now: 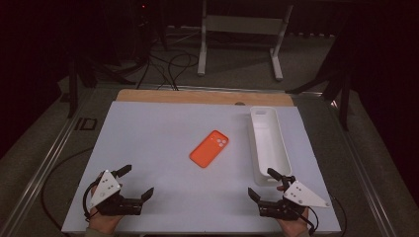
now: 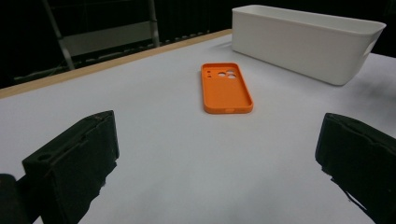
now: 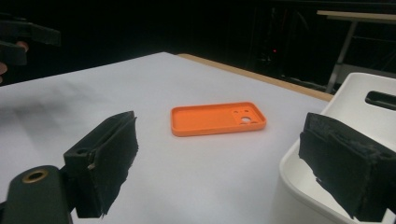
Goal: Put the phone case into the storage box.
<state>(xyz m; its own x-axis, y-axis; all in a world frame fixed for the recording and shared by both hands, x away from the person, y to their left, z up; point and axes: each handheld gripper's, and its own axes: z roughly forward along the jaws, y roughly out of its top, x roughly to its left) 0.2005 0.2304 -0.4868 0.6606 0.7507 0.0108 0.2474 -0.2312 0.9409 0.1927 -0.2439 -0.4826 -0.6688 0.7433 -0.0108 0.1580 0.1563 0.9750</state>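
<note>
An orange phone case (image 1: 209, 148) lies flat near the middle of the white table (image 1: 158, 128), hollow side up, camera holes toward the far end. It also lies ahead in the left gripper view (image 2: 226, 87) and the right gripper view (image 3: 217, 118). My left gripper (image 1: 137, 180) rests at the near left of the table, jaws wide apart with nothing between them (image 2: 219, 158). My right gripper (image 1: 263, 183) sits at the near right, open and empty (image 3: 219, 163), its right jaw just over the near end of a long white bin (image 1: 269, 145).
The white bin (image 2: 303, 39) runs front to back along the table's right side and looks hollow inside. A wooden strip (image 1: 202, 96) borders the far edge. Beyond it, cables (image 1: 168, 64) and a white metal stand (image 1: 242, 29) sit on the floor.
</note>
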